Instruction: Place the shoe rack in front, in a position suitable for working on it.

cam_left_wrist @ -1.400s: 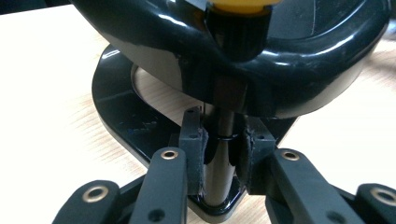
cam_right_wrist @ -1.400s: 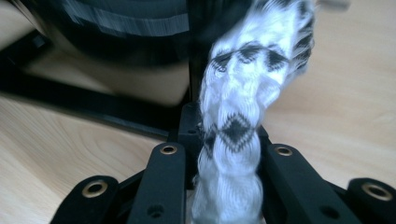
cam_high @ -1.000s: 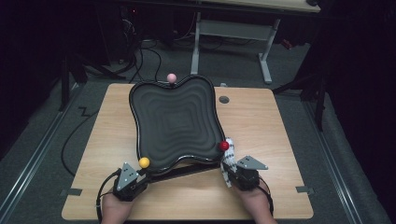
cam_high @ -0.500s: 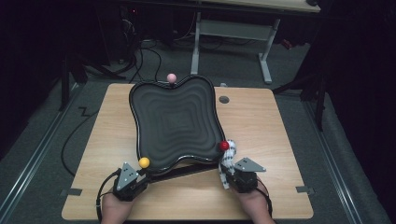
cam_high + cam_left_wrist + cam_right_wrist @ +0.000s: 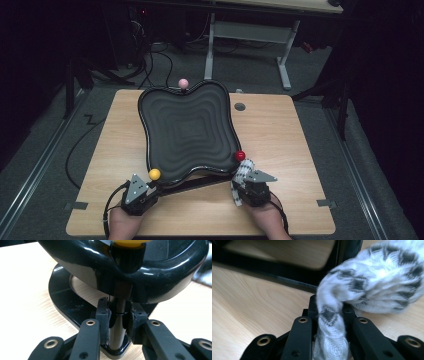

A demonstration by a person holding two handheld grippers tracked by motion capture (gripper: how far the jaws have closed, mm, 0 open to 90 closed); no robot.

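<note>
Left gripper [image 5: 117,326] clamped on black post [image 5: 117,322] under yellow knob [image 5: 154,174], tray's [image 5: 187,132] 7 o'clock corner. Right gripper [image 5: 329,317] pinching knit cloth [image 5: 367,282] at 4 o'clock, below red knob [image 5: 240,155]. Tray rigid, glossy, likely slippery; grip posts. Cloth soft, limp.

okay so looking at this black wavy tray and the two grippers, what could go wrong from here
The left gripper is clamped on the thin post under the yellow knob; a sideways pull could tip the black tray on its stand. The right gripper pinches only a twisted end of the patterned cloth, so the cloth may slip free. The pink knob sits near the table's far edge.
</note>
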